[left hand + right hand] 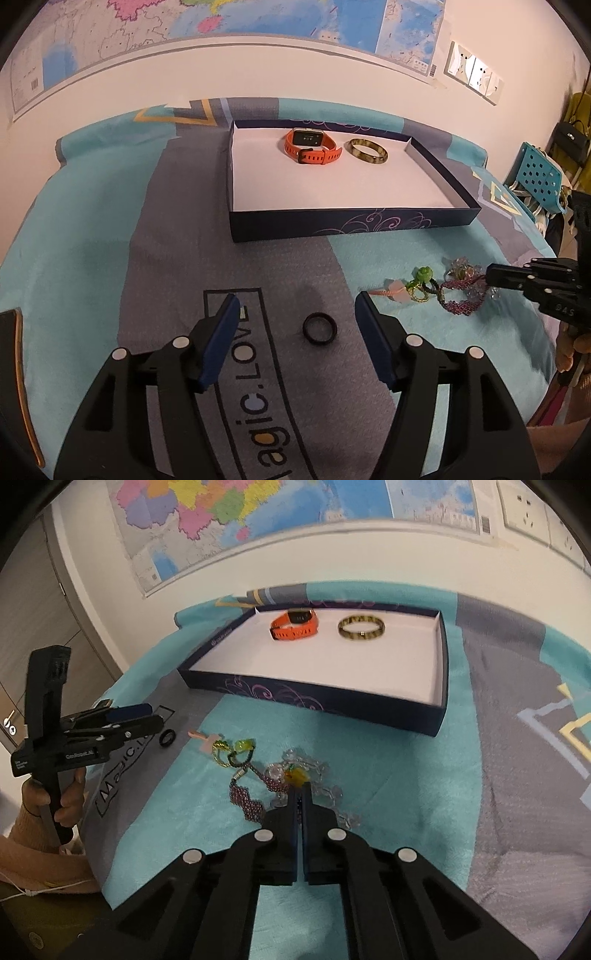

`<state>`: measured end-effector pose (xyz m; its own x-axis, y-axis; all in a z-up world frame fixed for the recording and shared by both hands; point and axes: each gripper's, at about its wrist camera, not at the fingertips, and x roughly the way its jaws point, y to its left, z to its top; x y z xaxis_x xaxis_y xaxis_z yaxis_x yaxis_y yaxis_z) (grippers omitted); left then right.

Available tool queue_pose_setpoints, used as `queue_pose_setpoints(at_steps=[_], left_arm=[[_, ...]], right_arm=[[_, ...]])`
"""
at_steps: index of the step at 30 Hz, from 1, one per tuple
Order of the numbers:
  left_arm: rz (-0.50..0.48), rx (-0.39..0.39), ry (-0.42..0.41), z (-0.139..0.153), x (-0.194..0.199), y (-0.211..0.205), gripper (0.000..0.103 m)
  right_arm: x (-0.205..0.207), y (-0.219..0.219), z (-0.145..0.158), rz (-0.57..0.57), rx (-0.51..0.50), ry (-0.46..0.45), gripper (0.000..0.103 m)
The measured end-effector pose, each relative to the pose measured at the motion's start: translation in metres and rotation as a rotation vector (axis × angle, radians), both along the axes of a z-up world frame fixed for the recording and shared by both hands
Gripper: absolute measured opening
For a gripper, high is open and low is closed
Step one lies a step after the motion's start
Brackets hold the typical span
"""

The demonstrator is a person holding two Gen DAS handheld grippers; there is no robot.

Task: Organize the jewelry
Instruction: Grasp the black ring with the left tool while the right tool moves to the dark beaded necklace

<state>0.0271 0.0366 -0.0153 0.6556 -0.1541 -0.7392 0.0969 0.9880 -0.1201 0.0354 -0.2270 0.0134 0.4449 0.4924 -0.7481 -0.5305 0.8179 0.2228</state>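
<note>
A plain black ring (318, 328) lies flat between the spread left claw (297, 306) fingers.

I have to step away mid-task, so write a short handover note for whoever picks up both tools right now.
Left tool: open, fingers either side of the black ring on the cloth, not gripping.
Right tool: fingers closed at the clear bead bracelet in the tangled pile; whether it grips is unclear.
Done: orange watch and mottled bangle lie in the box.
Left: black ring, purple bead bracelet, green ring, pink charm, clear bead bracelet.
</note>
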Motion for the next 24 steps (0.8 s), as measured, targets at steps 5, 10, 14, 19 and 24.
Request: queue_pose_setpoints(at_steps=[5, 10, 14, 19, 24], left_arm=[[-0.003, 0.001, -0.003, 0.000, -0.002, -0.001, 0.064], [-0.012, 0.009, 0.002, -0.002, -0.005, 0.000, 0.064], [-0.026, 0.023, 0.003, -0.004, -0.011, 0.000, 0.064], [-0.049, 0.031, 0.014, -0.008, -0.012, -0.004, 0.064], [-0.058, 0.031, 0.021, -0.010, -0.012, -0.007, 0.064]], right_arm=[[-0.021, 0.009, 0.023, 0.061, 0.014, -0.080, 0.000], [-0.035, 0.019, 0.027, 0.133, 0.018, -0.081, 0.000], [-0.034, 0.016, 0.011, 0.116, -0.011, -0.020, 0.002], [-0.027, 0.007, -0.003, 0.040, -0.026, -0.004, 0.029], [-0.026, 0.017, -0.013, 0.060, -0.031, 0.017, 0.031]])
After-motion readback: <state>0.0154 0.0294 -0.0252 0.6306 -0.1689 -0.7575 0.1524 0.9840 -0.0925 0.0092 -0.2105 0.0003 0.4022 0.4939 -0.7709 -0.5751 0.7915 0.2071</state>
